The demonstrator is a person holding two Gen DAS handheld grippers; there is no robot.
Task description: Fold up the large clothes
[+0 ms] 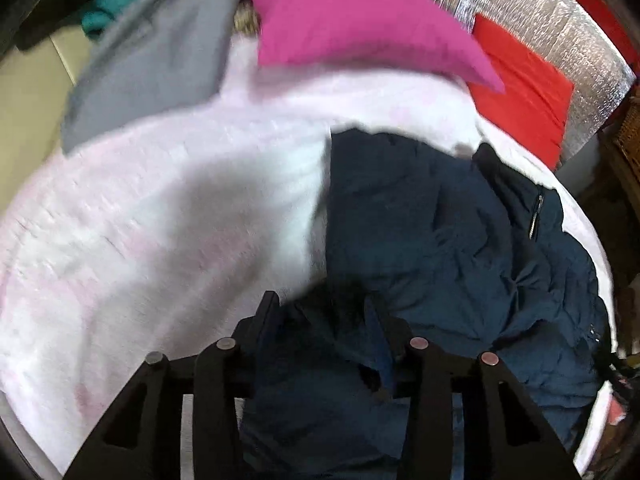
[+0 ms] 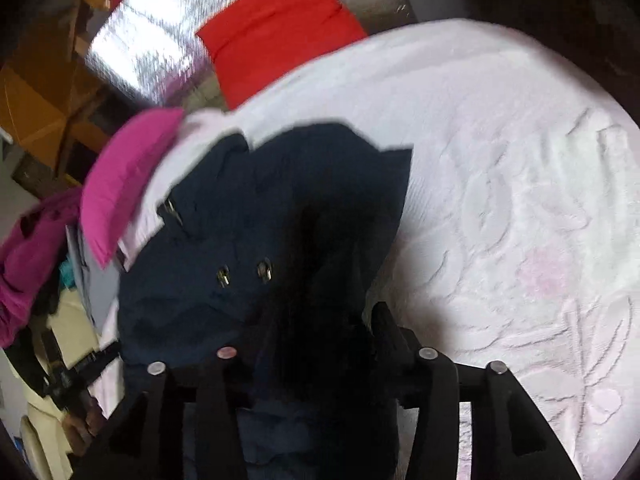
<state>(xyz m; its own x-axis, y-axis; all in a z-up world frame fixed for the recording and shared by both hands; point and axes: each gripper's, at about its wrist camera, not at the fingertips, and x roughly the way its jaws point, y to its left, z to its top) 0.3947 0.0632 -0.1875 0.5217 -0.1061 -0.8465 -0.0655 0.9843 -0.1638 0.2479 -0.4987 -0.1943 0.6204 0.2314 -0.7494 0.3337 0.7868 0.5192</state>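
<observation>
In the left wrist view, the dark navy garment (image 1: pixel 460 232) lay crumpled on the white bedspread (image 1: pixel 140 220), well below the magenta pillow (image 1: pixel 352 28) and just below the red pillow (image 1: pixel 524 88). A metal zip pull showed on a dark strip near its upper edge. A gathered fold of the cloth ran down between the fingers of the left hand-held gripper (image 1: pixel 322 312), whose jaws stood partly apart and appeared closed on that bunched cloth.

In the right wrist view, the same garment (image 2: pixel 272 216) sat heaped just beside the magenta pillow (image 2: pixel 124 184), with small metal fittings glinting on its front. The cloth filled the gap of the right hand-held gripper (image 2: pixel 316 336), half open; blur and darkness left it unclear whether the pads pressed the fabric.
</observation>
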